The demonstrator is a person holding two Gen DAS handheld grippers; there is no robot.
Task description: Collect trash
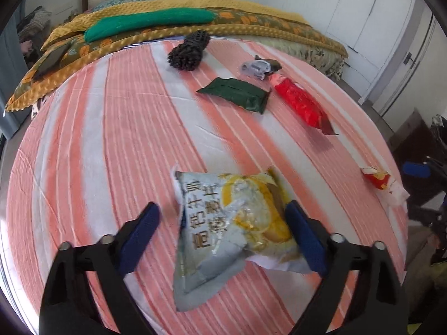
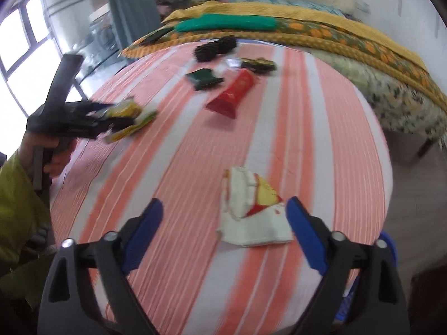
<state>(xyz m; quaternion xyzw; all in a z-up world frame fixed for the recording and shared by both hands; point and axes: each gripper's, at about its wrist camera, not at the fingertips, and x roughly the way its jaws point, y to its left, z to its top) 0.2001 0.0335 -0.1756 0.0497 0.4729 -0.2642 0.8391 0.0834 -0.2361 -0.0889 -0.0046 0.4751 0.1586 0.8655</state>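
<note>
A silver and yellow snack bag (image 1: pixel 237 223) lies crumpled between the fingers of my left gripper (image 1: pixel 222 205). The right pad touches it; the left pad stands apart, so the jaws are open. In the right wrist view that left gripper (image 2: pixel 117 117) shows at the left with the bag (image 2: pixel 128 111) at its tips. My right gripper (image 2: pixel 225 201) is open over a white and red wrapper (image 2: pixel 251 212) lying on the bed close to its right finger. A green packet (image 1: pixel 234 97), a red packet (image 1: pixel 301 106) and a grey crumpled wrapper (image 1: pixel 257 68) lie farther up the bed.
The bed has a pink and white striped sheet (image 1: pixel 111 139). Folded yellow blankets (image 1: pixel 167 8), a green cloth (image 1: pixel 151 22) and a dark phone (image 1: pixel 53 58) lie at its head, a black spiky bundle (image 1: pixel 190 51) just below. A hand in a yellow-green sleeve (image 2: pixel 16 195) holds the left gripper.
</note>
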